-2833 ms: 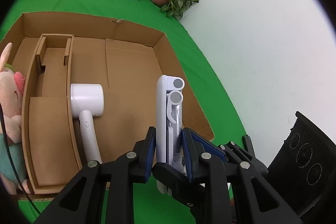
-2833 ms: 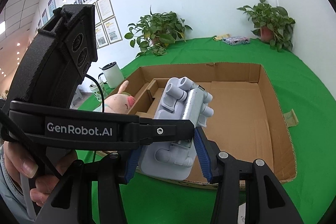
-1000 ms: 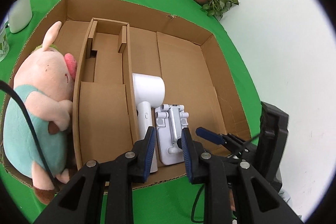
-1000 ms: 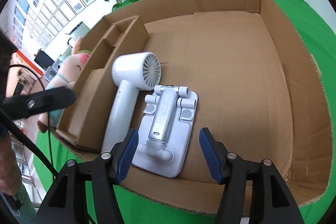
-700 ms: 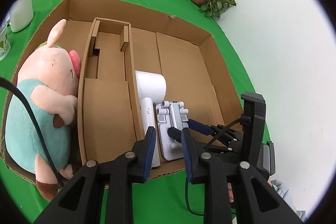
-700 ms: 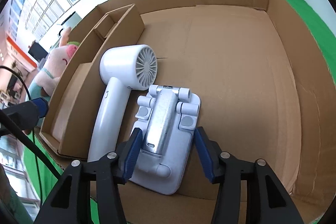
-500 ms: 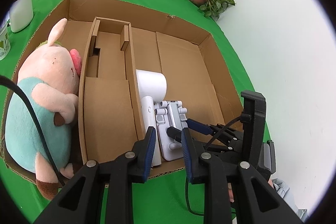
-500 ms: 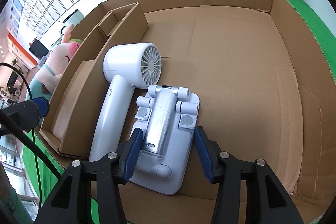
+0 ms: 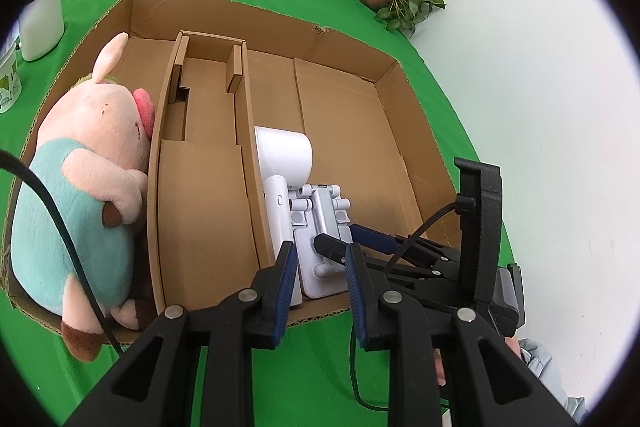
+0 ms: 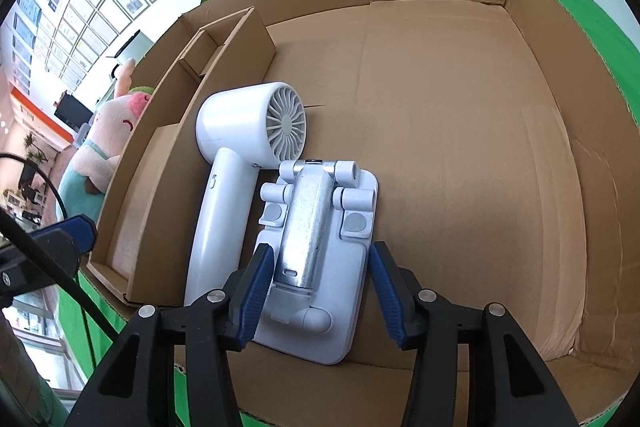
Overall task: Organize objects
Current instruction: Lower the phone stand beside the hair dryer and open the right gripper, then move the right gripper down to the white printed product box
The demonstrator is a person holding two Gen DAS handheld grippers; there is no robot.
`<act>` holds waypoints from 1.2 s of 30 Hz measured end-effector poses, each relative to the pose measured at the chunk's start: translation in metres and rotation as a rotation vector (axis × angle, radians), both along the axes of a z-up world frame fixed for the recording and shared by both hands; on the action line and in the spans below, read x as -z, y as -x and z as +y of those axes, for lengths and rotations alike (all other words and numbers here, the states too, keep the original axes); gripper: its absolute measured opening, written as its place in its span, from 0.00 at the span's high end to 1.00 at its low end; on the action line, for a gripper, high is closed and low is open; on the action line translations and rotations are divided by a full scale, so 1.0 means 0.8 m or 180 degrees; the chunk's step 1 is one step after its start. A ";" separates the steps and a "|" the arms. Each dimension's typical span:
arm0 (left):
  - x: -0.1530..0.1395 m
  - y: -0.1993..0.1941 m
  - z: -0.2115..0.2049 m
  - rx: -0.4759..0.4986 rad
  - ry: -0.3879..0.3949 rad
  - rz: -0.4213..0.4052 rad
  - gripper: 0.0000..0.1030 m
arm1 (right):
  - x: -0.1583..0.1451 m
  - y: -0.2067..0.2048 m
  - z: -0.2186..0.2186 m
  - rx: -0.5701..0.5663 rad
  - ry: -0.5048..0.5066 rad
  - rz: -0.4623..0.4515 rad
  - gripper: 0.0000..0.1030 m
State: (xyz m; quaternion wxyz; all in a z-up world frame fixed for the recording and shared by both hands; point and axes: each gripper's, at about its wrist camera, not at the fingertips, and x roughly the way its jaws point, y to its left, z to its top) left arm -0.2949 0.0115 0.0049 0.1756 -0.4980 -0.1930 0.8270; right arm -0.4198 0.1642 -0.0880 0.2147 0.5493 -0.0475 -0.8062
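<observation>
The folded white phone stand (image 10: pixel 320 259) lies flat on the floor of the cardboard box (image 10: pixel 460 87), directly ahead of the right hand-held gripper (image 10: pixel 320 287). Its long axis runs straight away from that gripper: the hinge end with the round knuckles is the far end, and the base end sits between the blue pads (image 10: pixel 256 283). The silver arm runs along the same line.

The right hand-held gripper is spread wide, one pad on each side of the stand's near end. The left pad is at or very near the stand's edge; whether it touches cannot be told. The right pad stands just clear. It grips nothing.

The white hair dryer (image 10: pixel 240 195) lies just left of the stand, touching or almost touching it. Its handle runs toward the gripper and its head is at the far end, the grille facing right. It rests against the cardboard divider (image 10: pixel 168 187).

In the left wrist view, the left hand-held gripper (image 9: pixel 320 287) is above the near wall of the box (image 9: pixel 360 67), jaws part open and holding nothing. The stand (image 9: pixel 320 227) and dryer (image 9: pixel 284 163) lie just ahead of it. The plush pig (image 9: pixel 84 167) lies far to its left, beyond the divider.

No legible writing appears on the stand or dryer.
</observation>
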 end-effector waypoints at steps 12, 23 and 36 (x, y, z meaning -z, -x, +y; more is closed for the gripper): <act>-0.042 -0.053 0.007 -0.0478 0.0585 0.0875 0.33 | -0.080 -0.090 0.039 0.0273 -0.0181 0.1147 0.01; -0.067 -0.111 0.016 -0.0718 0.1246 0.1443 0.24 | -0.103 -0.192 0.100 0.0387 -0.0213 0.1580 0.01; -0.058 -0.136 0.040 -0.0702 0.1296 0.1498 0.24 | -0.054 -0.235 0.235 0.0578 -0.0509 0.1211 0.01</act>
